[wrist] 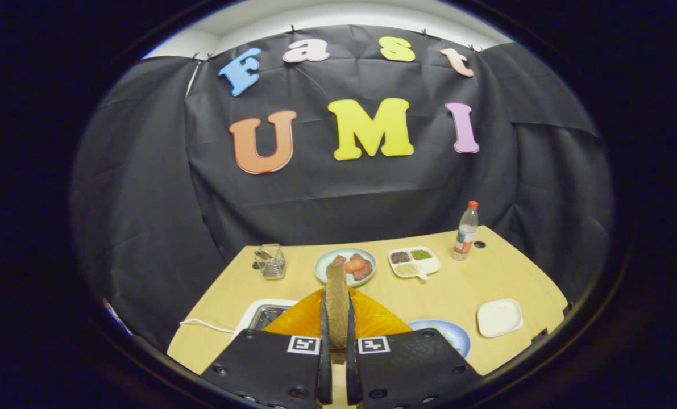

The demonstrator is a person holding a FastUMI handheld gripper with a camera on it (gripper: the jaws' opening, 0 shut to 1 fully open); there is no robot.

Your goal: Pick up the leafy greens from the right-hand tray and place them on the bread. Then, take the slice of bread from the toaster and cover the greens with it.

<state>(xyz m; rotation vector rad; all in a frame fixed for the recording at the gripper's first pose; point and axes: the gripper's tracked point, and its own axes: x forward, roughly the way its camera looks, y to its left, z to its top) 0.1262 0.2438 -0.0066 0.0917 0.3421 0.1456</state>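
Observation:
My gripper (337, 347) is shut on a brown slice of bread (337, 301), which stands on edge between the two fingers and rises above them. Just under and beyond the fingers lies an orange plate (375, 321); what is on it is hidden by the gripper and the slice. The white toaster (261, 316), with its metal slot, sits just left of the fingers. To their right a blue-rimmed plate (449, 334) shows a trace of green, partly hidden behind the right finger block.
A white square dish (499, 317) lies at the right. Further back on the wooden table (463, 287) stand a glass holder (270, 261), a pale plate with meat slices (354, 266), a divided dish of condiments (413, 261) and a red-capped bottle (466, 230).

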